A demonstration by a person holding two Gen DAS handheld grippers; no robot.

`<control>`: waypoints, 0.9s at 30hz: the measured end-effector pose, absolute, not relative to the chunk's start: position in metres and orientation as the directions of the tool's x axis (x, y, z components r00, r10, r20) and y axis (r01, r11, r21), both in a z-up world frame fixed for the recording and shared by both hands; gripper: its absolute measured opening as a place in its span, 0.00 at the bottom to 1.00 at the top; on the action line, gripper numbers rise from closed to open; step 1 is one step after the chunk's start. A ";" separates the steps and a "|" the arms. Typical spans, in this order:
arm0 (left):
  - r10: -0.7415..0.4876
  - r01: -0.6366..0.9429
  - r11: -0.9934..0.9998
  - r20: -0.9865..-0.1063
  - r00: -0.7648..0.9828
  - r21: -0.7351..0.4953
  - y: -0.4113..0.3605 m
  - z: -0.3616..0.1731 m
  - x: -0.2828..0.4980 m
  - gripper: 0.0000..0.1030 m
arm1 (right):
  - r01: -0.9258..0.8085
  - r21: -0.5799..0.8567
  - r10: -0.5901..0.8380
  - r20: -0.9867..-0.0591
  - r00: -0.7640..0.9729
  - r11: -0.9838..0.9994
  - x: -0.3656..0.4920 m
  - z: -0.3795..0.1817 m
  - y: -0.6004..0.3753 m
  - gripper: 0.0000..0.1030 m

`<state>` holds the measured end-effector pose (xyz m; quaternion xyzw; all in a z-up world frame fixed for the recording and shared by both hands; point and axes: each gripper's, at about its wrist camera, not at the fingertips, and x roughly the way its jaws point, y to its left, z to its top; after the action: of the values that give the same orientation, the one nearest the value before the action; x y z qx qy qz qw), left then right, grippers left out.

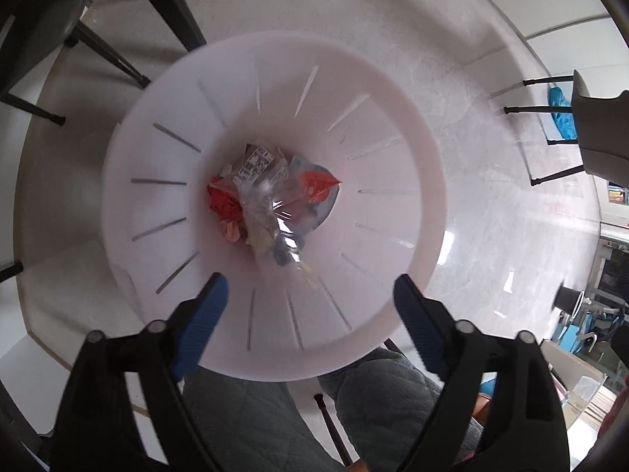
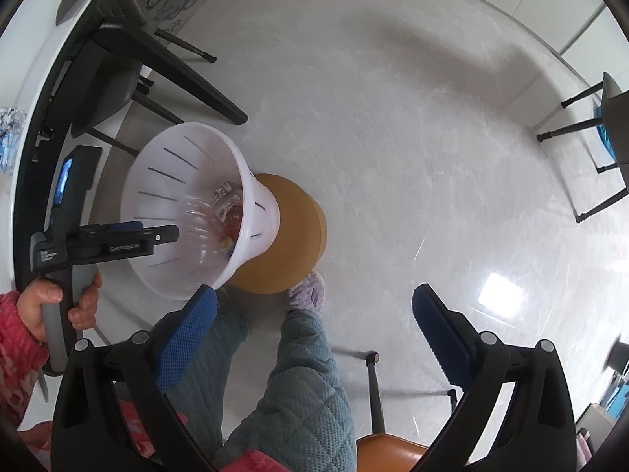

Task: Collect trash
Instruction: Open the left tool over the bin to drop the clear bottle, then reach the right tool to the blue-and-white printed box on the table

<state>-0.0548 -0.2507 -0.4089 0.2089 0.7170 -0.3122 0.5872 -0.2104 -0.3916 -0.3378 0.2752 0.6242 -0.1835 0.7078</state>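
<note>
Pale glossy floor (image 2: 393,118) with black-legged chairs (image 2: 157,63) around.

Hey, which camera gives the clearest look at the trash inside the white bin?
The left wrist view: it looks straight down into the white bin, so the trash, red wrappers and clear plastic, lies in plain sight. The right wrist view shows the bin from the side, so its wall hides most of the trash.
</note>
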 end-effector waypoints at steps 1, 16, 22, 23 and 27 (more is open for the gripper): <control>-0.070 0.675 0.711 -0.975 -0.212 -0.198 -0.252 -0.403 -0.056 0.81 | 0.605 0.165 0.085 -0.984 0.159 0.779 -0.211 -0.337 -0.393 0.96; -0.303 0.664 0.713 -0.953 0.003 -0.225 -0.224 -0.205 -0.057 0.92 | 0.576 0.221 0.024 -0.944 0.329 0.787 -0.187 -0.258 -0.402 0.96; -0.332 0.630 0.755 -0.935 0.127 -0.182 -0.186 -0.143 -0.042 0.92 | 0.501 0.252 0.031 -0.913 0.407 0.828 -0.156 -0.218 -0.380 0.96; -0.333 0.623 0.762 -0.932 0.143 -0.176 -0.178 -0.136 -0.038 0.92 | 0.483 0.258 0.036 -0.906 0.421 0.837 -0.149 -0.211 -0.374 0.96; -0.330 0.597 0.789 -0.921 0.209 -0.147 -0.147 -0.114 -0.027 0.92 | 0.414 0.273 0.058 -0.884 0.463 0.869 -0.120 -0.190 -0.349 0.96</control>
<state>-0.0269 -0.1473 -0.1143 0.1211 0.5518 -0.3016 0.7681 -0.1201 -0.3486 -0.1902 0.2325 0.5067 -0.1081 0.8231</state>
